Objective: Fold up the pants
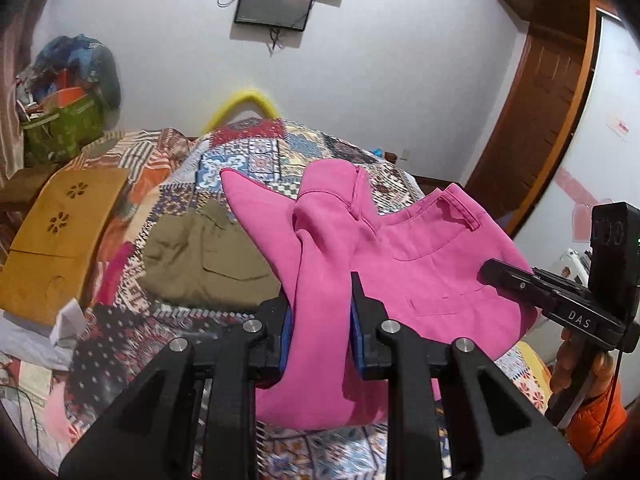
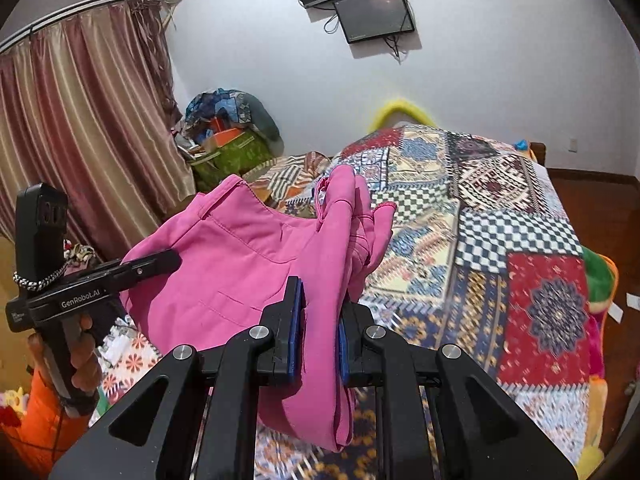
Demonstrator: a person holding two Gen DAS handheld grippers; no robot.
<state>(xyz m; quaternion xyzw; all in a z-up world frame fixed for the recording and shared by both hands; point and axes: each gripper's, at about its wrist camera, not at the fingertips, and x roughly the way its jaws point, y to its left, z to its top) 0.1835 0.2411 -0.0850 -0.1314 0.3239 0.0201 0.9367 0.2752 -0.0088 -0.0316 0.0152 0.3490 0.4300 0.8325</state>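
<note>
**Pants lifted off the bed, fold under way, not finished**

Nearest: the left tongs (image 1: 320,320) are clenched on a bunched length of the pink pants (image 1: 420,264); the right tongs (image 2: 320,332) are clenched on another gathered part of the same garment. Between the two grips the cloth hangs slack above the bed (image 2: 520,240), its lower edge drooping toward the quilt.

Condition of the pants: waistband, belt loop and a pocket seam face up; the legs appear doubled over and rumpled, with an end flopping forward. No flat, squared fold is visible.

Judgement: mid-fold. Laying down, smoothing and a final fold remain.

Farther on: olive pants (image 1: 208,260) lie folded on the bed.
</note>
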